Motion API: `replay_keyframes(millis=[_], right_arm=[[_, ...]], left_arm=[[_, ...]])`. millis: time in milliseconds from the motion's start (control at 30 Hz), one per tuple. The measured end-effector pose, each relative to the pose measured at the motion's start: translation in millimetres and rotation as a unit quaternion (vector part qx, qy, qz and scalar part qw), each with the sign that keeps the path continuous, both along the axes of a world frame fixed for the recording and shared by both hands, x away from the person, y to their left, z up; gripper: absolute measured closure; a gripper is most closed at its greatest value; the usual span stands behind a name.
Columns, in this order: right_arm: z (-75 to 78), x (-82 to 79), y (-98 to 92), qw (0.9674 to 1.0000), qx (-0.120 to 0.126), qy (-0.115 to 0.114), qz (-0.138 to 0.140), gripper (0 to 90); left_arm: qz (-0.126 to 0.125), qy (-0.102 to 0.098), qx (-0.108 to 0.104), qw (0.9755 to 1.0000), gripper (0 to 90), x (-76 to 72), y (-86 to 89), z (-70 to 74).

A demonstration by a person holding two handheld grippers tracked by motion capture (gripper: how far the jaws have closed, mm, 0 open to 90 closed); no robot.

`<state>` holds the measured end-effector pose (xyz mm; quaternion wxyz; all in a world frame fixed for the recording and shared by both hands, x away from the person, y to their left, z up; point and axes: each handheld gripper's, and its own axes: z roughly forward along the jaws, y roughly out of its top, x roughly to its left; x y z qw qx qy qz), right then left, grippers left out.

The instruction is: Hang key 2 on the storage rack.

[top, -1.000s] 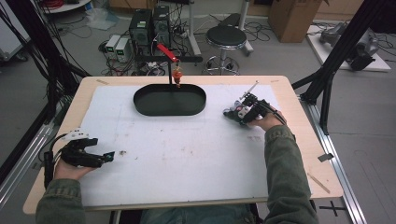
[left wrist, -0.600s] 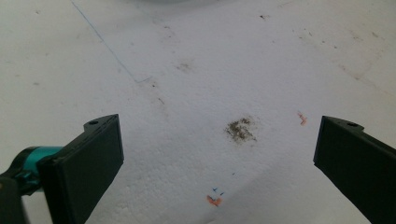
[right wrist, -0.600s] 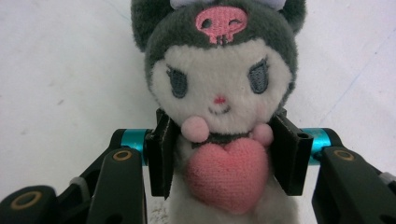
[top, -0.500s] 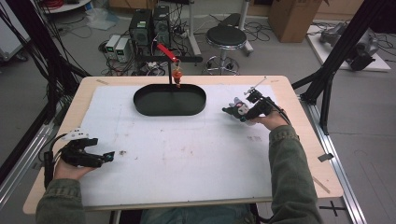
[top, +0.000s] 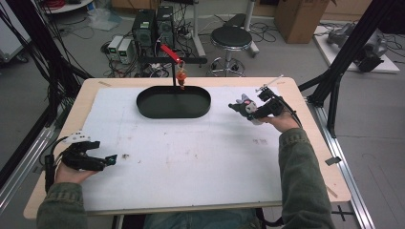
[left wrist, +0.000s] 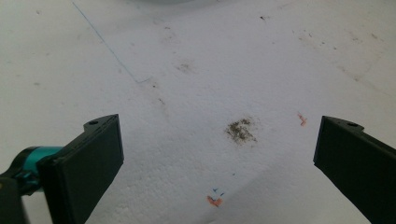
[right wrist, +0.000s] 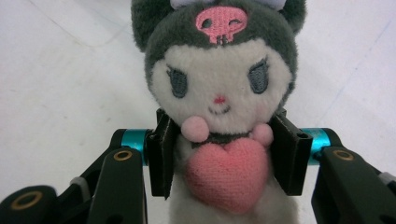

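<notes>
A: What's changed on my right gripper [top: 239, 108]?

B: Its jaws have just been closing; now they're clamped on the plush [right wrist: 219, 93] at its body, and since a second ago it has come up off the mat [top: 191, 157], right of the tray [top: 173, 102].

A: So it's picked, probably bound for that tray. The left gripper [top: 111, 160]?

B: Jaws wide apart, nothing between.

A: Count?

B: One plush, one tray, two grippers.
</notes>
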<state>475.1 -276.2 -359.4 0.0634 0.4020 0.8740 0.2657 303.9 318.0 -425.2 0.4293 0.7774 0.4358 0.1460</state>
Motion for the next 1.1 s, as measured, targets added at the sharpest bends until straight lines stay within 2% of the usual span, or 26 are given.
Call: replay_keyframes(millis=[100,200,333,533,767,1100], right_arm=[[3.7,-1.1,-1.0,1.0,0.009,0.0,0.002,49.2],[9.0,-1.3,-2.1,1.0,0.005,0.001,0.001,49.2],[20.0,-2.3,-1.4,0.9998,0.015,-0.007,0.009,49.2],[35.1,-4.8,5.2,0.9996,0.017,-0.016,0.014,49.2],[43.4,-2.7,13.7,0.999,0.034,-0.027,0.014,49.2],[55.1,1.8,34.5,0.9987,0.025,-0.033,0.029,48.4]], left_arm=[[0.0,0.0,0.0,1.0,2.0,0.2,0.7,0.0],[-0.001,0.001,0.001,1.0,2.0,0.5,0.7,-0.2],[0.001,0.0,0.001,1.0,2.0,0.5,0.4,-0.1],[0.005,-0.005,0.0,1.0,2.0,-0.1,1.3,0.7],[0.003,-0.002,-0.003,1.0,2.0,1.2,1.0,-0.6],[0.002,-0.004,-0.003,1.0,2.0,1.6,1.1,-0.5]])
